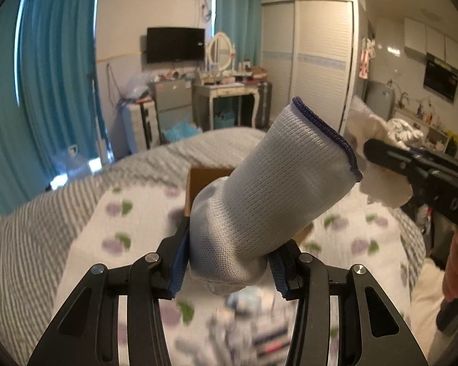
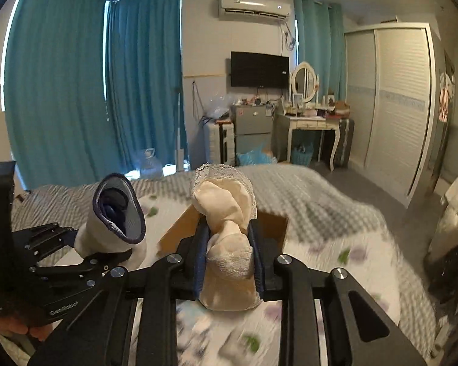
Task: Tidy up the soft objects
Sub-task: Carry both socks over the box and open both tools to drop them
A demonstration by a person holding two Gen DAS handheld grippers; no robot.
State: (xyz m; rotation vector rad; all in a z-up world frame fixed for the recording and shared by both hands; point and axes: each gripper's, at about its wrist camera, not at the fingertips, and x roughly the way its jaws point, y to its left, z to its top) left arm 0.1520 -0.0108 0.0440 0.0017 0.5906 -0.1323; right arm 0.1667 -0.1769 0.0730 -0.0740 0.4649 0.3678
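Observation:
My left gripper (image 1: 227, 270) is shut on a grey-white knit glove with a blue cuff (image 1: 274, 177); its cuff points up and right. It also shows in the right wrist view (image 2: 119, 213), cuff open toward the camera. My right gripper (image 2: 229, 262) is shut on a cream sock with a lace edge (image 2: 226, 213), held upright. That sock shows in the left wrist view (image 1: 384, 183), in the right gripper (image 1: 378, 155). Both are held above the bed, near a brown cardboard box (image 2: 274, 222) that is mostly hidden behind them.
The bed carries a white floral sheet (image 1: 137, 213) over a grey striped quilt (image 1: 30, 244). Blurred small items lie on the sheet below the grippers (image 1: 253, 329). Teal curtains (image 2: 61, 91), a wardrobe (image 2: 390, 97) and a dressing table (image 2: 311, 122) stand beyond.

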